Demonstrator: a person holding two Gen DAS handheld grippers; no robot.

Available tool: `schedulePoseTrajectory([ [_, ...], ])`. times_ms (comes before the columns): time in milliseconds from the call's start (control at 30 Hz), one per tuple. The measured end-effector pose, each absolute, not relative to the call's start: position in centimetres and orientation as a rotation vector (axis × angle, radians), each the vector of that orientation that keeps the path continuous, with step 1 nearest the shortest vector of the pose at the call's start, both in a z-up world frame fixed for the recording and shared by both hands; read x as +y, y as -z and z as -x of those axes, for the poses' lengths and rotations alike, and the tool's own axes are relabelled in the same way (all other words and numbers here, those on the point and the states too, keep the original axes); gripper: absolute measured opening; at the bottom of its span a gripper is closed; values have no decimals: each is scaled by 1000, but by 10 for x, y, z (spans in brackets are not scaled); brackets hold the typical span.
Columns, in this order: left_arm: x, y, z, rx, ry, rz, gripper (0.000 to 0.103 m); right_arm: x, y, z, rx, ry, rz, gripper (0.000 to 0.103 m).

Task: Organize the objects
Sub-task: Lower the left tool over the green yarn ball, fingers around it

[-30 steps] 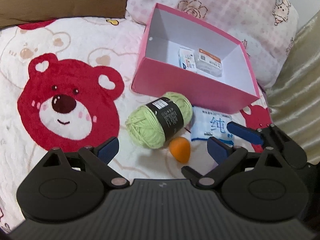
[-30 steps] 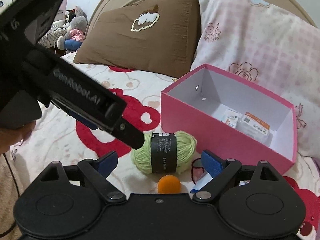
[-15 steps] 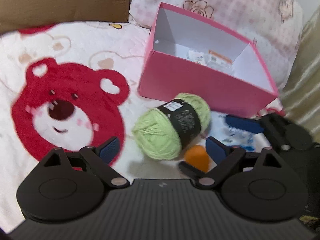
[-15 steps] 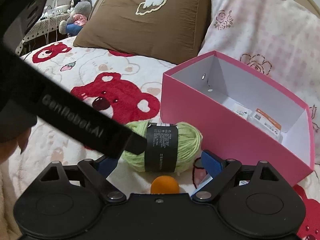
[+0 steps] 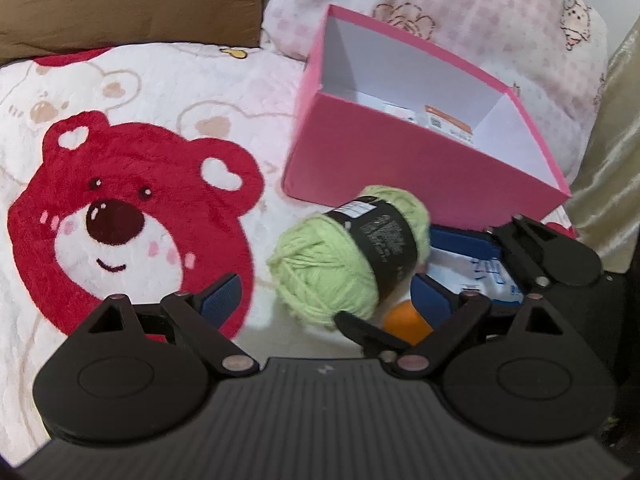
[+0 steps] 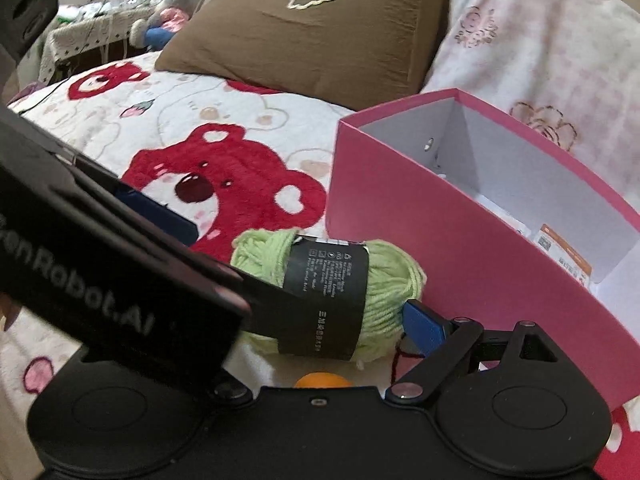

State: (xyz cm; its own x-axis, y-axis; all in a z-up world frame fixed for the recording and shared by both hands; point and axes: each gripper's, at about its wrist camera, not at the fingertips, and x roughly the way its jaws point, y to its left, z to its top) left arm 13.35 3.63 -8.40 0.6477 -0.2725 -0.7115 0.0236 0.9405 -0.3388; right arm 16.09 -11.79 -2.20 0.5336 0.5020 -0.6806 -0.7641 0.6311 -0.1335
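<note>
A green yarn ball [image 5: 332,268] with a black label lies on the bear blanket in front of the pink box [image 5: 400,168]. My left gripper [image 5: 326,295] is open, with the yarn just ahead between its fingers and untouched. An orange egg-shaped sponge [image 5: 404,320] and a white-and-blue tissue pack [image 5: 480,272] lie right of the yarn. My right gripper [image 6: 320,326] is open too, close behind the yarn [image 6: 384,280]. The left gripper's body hides its left finger. Small packets [image 5: 444,122] lie inside the box.
A brown pillow [image 6: 320,32] and a pink-checked pillow [image 5: 440,8] stand behind the box. Golden fabric [image 5: 612,140] borders the bed on the right. The red bear print [image 5: 120,220] covers the blanket to the left. A soft toy [image 6: 172,12] sits on furniture beyond the bed.
Both grippers have sunk toward the yarn, which now looks larger and nearer. The left gripper now crosses the yarn in the right wrist view. Less of the box floor shows.
</note>
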Motion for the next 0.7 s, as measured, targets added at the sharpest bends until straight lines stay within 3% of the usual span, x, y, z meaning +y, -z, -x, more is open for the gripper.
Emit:
schedulePoseTrajectory([
  [700,58,99,-144,761,184,481,81,-104,39,-185,717,-783,418,99],
])
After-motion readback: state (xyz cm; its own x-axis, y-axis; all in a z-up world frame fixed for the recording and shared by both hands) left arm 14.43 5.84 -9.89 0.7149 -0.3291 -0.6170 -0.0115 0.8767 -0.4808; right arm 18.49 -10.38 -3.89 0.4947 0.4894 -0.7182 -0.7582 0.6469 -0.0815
